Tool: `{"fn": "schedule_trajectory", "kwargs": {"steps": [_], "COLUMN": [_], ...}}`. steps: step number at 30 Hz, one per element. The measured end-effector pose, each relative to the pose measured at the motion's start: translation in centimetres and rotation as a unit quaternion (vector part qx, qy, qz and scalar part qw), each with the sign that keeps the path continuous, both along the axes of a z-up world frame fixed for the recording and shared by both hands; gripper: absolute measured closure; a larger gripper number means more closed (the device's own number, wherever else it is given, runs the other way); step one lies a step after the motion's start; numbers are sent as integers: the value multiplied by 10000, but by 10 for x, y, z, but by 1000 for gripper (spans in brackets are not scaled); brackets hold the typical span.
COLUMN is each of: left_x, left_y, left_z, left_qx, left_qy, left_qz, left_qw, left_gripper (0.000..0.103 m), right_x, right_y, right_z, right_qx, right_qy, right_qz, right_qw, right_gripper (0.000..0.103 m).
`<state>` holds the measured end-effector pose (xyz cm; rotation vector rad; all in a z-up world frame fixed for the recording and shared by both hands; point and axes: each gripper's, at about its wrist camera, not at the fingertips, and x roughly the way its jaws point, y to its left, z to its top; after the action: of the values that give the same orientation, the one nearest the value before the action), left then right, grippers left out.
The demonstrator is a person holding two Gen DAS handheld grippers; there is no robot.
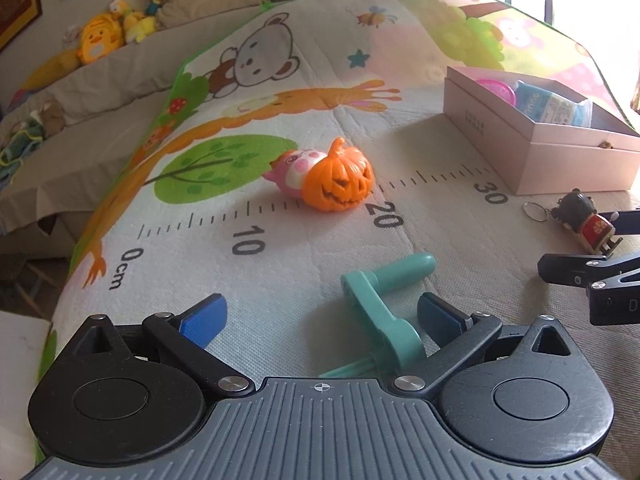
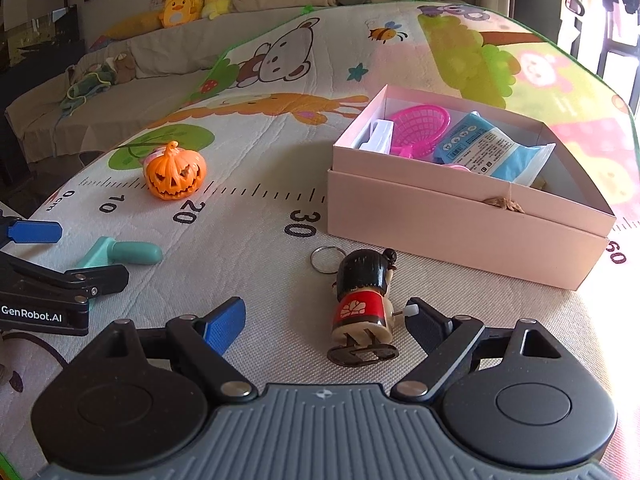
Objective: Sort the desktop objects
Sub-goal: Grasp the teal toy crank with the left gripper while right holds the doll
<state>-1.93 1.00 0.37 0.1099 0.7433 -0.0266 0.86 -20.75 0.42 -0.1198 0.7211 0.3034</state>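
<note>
My left gripper point(image 1: 320, 316) is open, its jaws on either side of a teal plastic crank handle point(image 1: 384, 300) lying on the mat; the handle rests against the right finger. My right gripper point(image 2: 326, 320) is open around a wooden doll keychain point(image 2: 362, 300) with black hair, a red body and a key ring point(image 2: 326, 258). An orange pumpkin toy point(image 1: 340, 178) lies beside a pink animal toy point(image 1: 296, 168) further out on the mat. An open pink box point(image 2: 460, 216) at the right holds a pink basket point(image 2: 420, 128) and a blue packet point(image 2: 492, 148).
A cartoon play mat with a printed ruler point(image 1: 248, 212) covers the surface. A sofa with plush toys point(image 1: 100, 36) stands behind at the left. The mat edge drops off at the left point(image 1: 76, 248).
</note>
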Motion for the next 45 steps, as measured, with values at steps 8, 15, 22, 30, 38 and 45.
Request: {"fn": "schedule_trajectory", "kwargs": {"steps": [8, 15, 22, 30, 38, 45], "left_x": [-12, -27, -33, -30, -36, -14], "left_y": [-1, 3, 24, 35, 53, 40], "left_z": [-1, 3, 3, 6, 6, 6], "left_qx": [-153, 112, 44, 218, -369, -477], "left_qy": [84, 25, 65, 48, 51, 54], "left_qz": [-240, -253, -11, 370, 232, 211], "left_qw": [9996, 9996, 10000, 9991, 9990, 9986], "left_gripper": [0, 0, 0, 0, 0, 0], "right_x": [-3, -4, -12, 3, 14, 18], "right_y": [2, 1, 6, 31, 37, 31], "right_z": [0, 1, 3, 27, 20, 14], "right_qx": [-9, 20, -89, 256, -235, -128], "right_qy": [-64, -81, -258, -87, -69, 107], "right_qz": [29, -8, 50, 720, 842, 769], "right_qw": [10000, 10000, 9996, 9970, 9962, 9969], "right_gripper": [15, 15, 15, 20, 29, 72]}}
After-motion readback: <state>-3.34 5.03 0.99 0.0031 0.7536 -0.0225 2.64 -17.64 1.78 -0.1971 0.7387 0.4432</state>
